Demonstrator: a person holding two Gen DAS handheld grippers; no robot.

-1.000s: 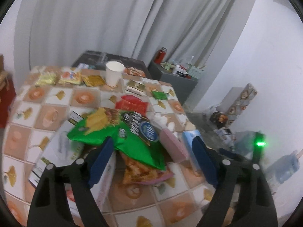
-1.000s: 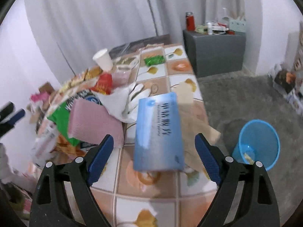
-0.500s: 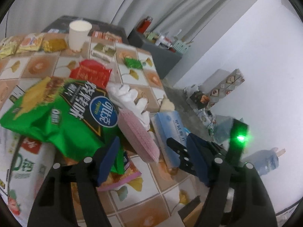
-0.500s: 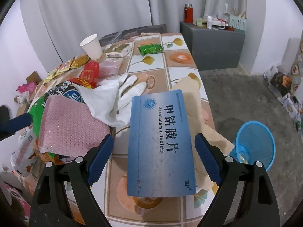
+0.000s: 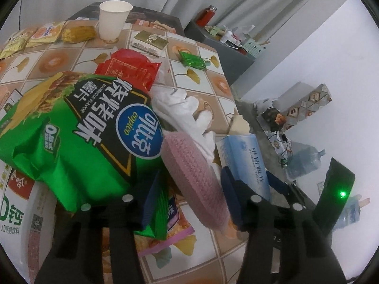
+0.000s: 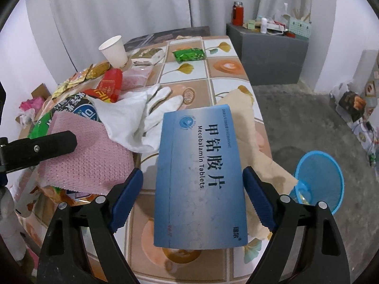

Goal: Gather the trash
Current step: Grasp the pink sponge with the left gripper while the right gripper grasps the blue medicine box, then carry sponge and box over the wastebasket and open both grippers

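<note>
Pink knitted cloth [image 5: 194,175] at the near end of the bench [image 5: 194,78], draped over the green chip bag [image 5: 78,127] and beside the blue tablet box [image 6: 201,177]. Now framed by the left gripper [image 5: 189,196], fingers closing from wide to about half, pads not yet pressing; a second ago hung farther back above the pile. Likely the next piece bound for the blue basket [image 6: 319,179] on the floor. Right gripper [image 6: 191,196] wide, straddling the box, nothing held.

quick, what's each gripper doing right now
Left gripper: jaws closing around the pink sponge, not yet gripping.
Right gripper: open, straddling the blue tablet box.
</note>
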